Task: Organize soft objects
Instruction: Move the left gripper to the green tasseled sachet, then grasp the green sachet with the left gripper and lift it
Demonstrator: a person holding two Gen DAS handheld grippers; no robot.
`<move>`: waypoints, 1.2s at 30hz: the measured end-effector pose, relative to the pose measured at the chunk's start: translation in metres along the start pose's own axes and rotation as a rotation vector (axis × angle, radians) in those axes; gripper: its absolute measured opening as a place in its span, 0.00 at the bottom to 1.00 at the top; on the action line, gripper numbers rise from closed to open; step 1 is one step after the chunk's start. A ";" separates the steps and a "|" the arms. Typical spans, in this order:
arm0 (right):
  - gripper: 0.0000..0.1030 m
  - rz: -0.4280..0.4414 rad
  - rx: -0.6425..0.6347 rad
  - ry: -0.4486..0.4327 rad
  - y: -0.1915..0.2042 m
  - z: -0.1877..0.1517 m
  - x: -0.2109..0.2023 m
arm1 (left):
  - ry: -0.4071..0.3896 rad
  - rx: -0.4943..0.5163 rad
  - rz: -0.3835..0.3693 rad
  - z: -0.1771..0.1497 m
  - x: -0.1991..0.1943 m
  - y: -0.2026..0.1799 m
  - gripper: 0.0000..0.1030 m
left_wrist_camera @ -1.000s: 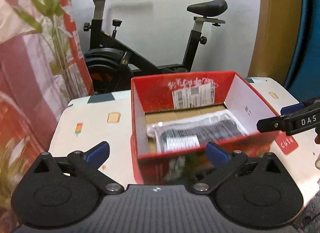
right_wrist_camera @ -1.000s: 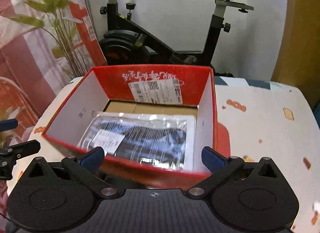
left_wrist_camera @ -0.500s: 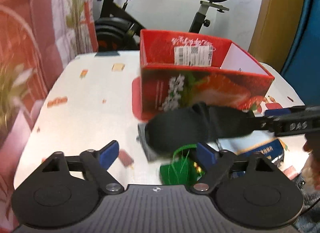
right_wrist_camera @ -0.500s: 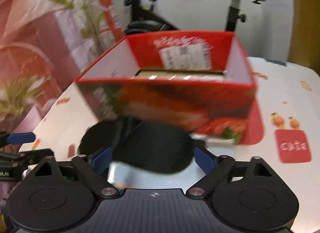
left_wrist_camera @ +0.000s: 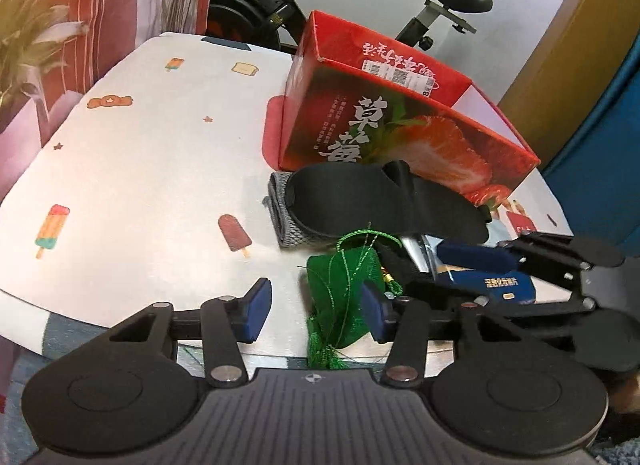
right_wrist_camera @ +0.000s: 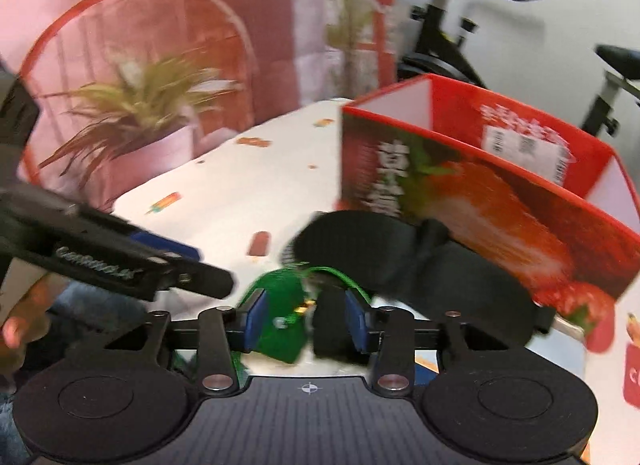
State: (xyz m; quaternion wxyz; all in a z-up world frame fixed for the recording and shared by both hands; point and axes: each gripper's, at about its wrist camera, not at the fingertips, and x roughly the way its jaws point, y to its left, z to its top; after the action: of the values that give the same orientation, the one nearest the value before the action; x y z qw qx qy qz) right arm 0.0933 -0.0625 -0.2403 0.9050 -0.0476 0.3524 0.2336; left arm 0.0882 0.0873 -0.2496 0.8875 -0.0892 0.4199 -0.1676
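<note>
A red strawberry box (left_wrist_camera: 404,121) stands open on the white patterned table (left_wrist_camera: 140,169). In front of it a black eye mask (left_wrist_camera: 384,201) lies over a grey knit cloth (left_wrist_camera: 286,225). A green mesh pouch (left_wrist_camera: 344,289) lies at the table's near edge. My left gripper (left_wrist_camera: 316,315) is open, with the pouch between its fingers. My right gripper (right_wrist_camera: 306,323) is open around the pouch (right_wrist_camera: 280,325) and a black strap (right_wrist_camera: 332,325); it also shows in the left wrist view (left_wrist_camera: 476,265). The mask (right_wrist_camera: 408,265) and box (right_wrist_camera: 480,185) show in the right wrist view.
A blue packet (left_wrist_camera: 496,281) lies under my right gripper. An exercise bike (left_wrist_camera: 280,5) stands behind the table. A potted plant (right_wrist_camera: 140,105) and red-patterned curtain (left_wrist_camera: 80,5) are on the left. The table's near edge is close to both grippers.
Both grippers have dropped from above the box to the table's near edge and moved close together around the green pouch. The right wrist view has swung left.
</note>
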 end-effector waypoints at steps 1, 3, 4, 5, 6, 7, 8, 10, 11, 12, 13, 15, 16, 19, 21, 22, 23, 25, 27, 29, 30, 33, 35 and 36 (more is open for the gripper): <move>0.35 0.011 -0.017 -0.001 0.004 0.000 0.000 | 0.000 0.001 -0.003 0.000 0.001 -0.001 0.50; 0.33 0.036 -0.031 0.004 0.010 0.001 0.002 | 0.003 0.001 -0.006 -0.001 0.003 -0.002 0.50; 0.31 0.048 -0.035 0.011 0.011 0.001 0.004 | 0.004 0.002 -0.009 -0.001 0.004 -0.003 0.50; 0.30 0.056 -0.040 0.019 0.014 0.001 0.007 | 0.005 0.000 -0.014 -0.002 0.006 -0.003 0.49; 0.30 0.061 -0.045 0.025 0.014 0.001 0.009 | 0.005 -0.003 -0.013 -0.002 0.007 -0.004 0.49; 0.30 0.069 -0.055 0.033 0.016 0.000 0.012 | 0.008 -0.010 -0.013 -0.002 0.009 -0.003 0.46; 0.30 0.072 -0.066 0.042 0.018 -0.002 0.014 | 0.010 -0.023 -0.018 -0.002 0.010 -0.002 0.43; 0.30 0.076 -0.080 0.056 0.019 -0.006 0.018 | 0.018 -0.049 -0.037 -0.002 0.014 0.000 0.43; 0.31 0.078 -0.082 0.063 0.019 -0.007 0.020 | 0.022 -0.054 -0.041 -0.001 0.015 0.000 0.43; 0.31 0.082 -0.083 0.070 0.020 -0.008 0.021 | 0.026 -0.056 -0.044 0.000 0.017 -0.001 0.43; 0.32 0.086 -0.083 0.076 0.020 -0.010 0.022 | 0.030 -0.059 -0.049 0.001 0.019 -0.001 0.43; 0.33 0.087 -0.089 0.084 0.020 -0.012 0.026 | 0.038 -0.060 -0.064 0.001 0.024 -0.002 0.43; 0.33 0.084 -0.092 0.086 0.021 -0.013 0.027 | 0.045 -0.062 -0.069 0.001 0.026 -0.003 0.43; 0.35 0.081 -0.095 0.089 0.021 -0.016 0.032 | 0.068 -0.079 -0.081 -0.002 0.033 -0.002 0.43; 0.36 0.081 -0.088 0.096 0.019 -0.017 0.036 | 0.069 -0.103 -0.091 -0.003 0.035 0.001 0.43; 0.37 0.081 -0.085 0.099 0.018 -0.017 0.038 | 0.067 -0.117 -0.095 -0.003 0.035 0.003 0.43; 0.37 0.084 -0.081 0.099 0.017 -0.018 0.040 | 0.068 -0.131 -0.096 -0.002 0.036 0.005 0.43; 0.39 0.089 -0.077 0.099 0.016 -0.018 0.043 | 0.063 -0.151 -0.095 -0.001 0.036 0.008 0.43; 0.42 0.090 -0.081 0.092 0.016 -0.017 0.044 | 0.057 -0.168 -0.099 0.001 0.035 0.010 0.43; 0.46 0.099 -0.079 0.081 0.016 -0.016 0.043 | 0.056 -0.181 -0.109 0.002 0.036 0.012 0.43; 0.46 0.103 -0.076 0.073 0.016 -0.015 0.043 | 0.061 -0.177 -0.113 0.004 0.038 0.012 0.43; 0.46 0.113 -0.064 0.064 0.014 -0.014 0.043 | 0.070 -0.151 -0.112 0.004 0.043 0.008 0.43; 0.45 0.111 -0.069 0.062 0.014 -0.013 0.046 | 0.076 -0.146 -0.112 0.004 0.045 0.006 0.43; 0.45 0.110 -0.073 0.061 0.014 -0.013 0.047 | 0.074 -0.142 -0.110 0.004 0.045 0.005 0.42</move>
State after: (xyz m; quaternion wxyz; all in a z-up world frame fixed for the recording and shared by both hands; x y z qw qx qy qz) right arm 0.1088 -0.0353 -0.2798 0.8774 -0.0681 0.3731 0.2939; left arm 0.1189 0.0751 -0.2808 0.8524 -0.1684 0.4575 -0.1891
